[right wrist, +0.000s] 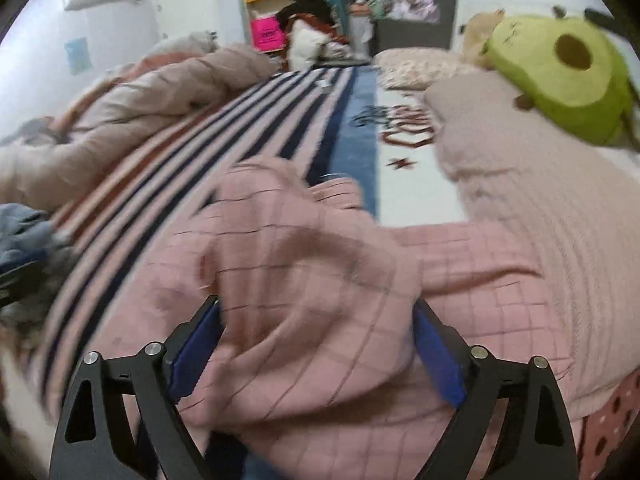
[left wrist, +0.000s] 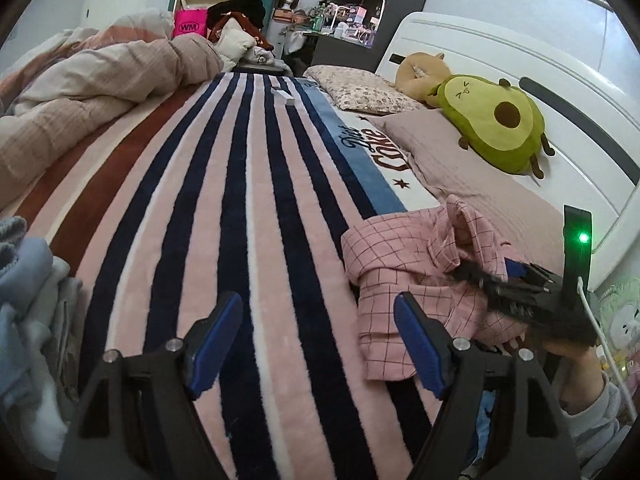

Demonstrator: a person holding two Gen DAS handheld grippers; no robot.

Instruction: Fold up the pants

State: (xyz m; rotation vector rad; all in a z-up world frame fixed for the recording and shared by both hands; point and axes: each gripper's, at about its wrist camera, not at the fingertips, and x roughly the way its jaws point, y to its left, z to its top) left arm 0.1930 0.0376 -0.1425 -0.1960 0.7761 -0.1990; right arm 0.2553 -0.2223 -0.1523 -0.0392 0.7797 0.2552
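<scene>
The pink checked pants [left wrist: 404, 280] lie in a crumpled heap on the striped blanket [left wrist: 224, 184], at the right of the left wrist view. My left gripper [left wrist: 318, 310] is open and empty over the stripes, just left of the heap. My right gripper [left wrist: 486, 280] reaches into the heap from the right. In the right wrist view the pants [right wrist: 312, 264] fill the lower frame, bunched between the wide-open fingers of my right gripper [right wrist: 316, 312]. The fabric sits between the pads, which do not press it. This view is blurred.
A beige duvet [left wrist: 96, 92] is piled along the left. Pillows [left wrist: 432, 140] and an avocado plush [left wrist: 492, 120] lie by the white headboard [left wrist: 480, 48] at right. Blue-grey clothes [left wrist: 28, 288] are heaped at the near left. A small white object [left wrist: 282, 94] lies far up the blanket.
</scene>
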